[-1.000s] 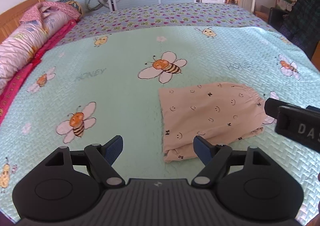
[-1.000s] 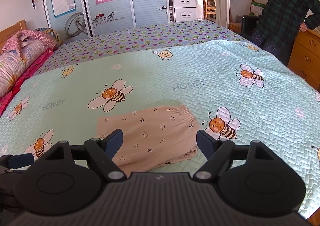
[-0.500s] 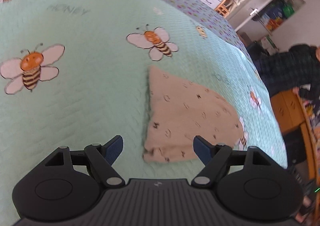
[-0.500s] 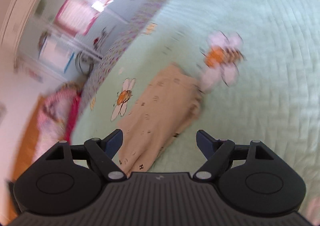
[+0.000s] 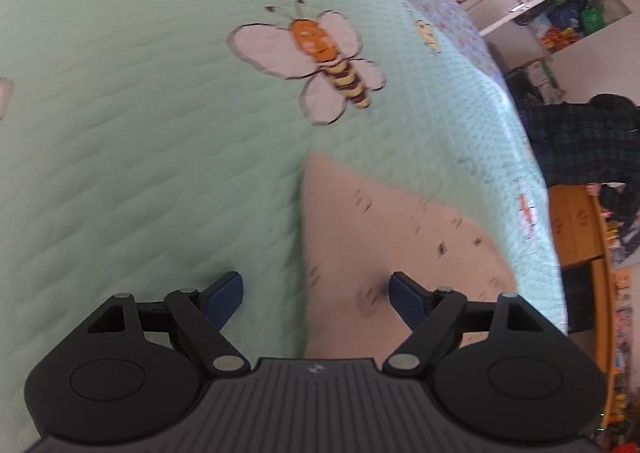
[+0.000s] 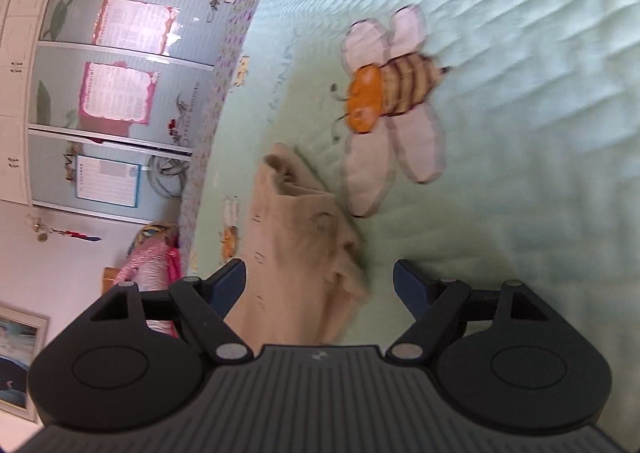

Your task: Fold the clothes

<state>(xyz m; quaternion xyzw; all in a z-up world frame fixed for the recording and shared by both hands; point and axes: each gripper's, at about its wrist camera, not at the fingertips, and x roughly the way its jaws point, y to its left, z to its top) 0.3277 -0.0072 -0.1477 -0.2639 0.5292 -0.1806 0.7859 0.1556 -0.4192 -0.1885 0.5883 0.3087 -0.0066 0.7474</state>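
Both grippers spread wide, nothing between the jaws — left gripper [image 5: 318, 299] and right gripper [image 6: 320, 285] each hang low over an edge of the folded beige garment [image 5: 404, 237] [image 6: 292, 253]. Garment lies flat on the mint bee-print bedspread [image 5: 140, 133] [image 6: 520, 193], just beside a printed bee [image 6: 392, 97]. Person in dark plaid [image 5: 588, 141] stands at the bed's far side — both views tilted, slightly blurred.
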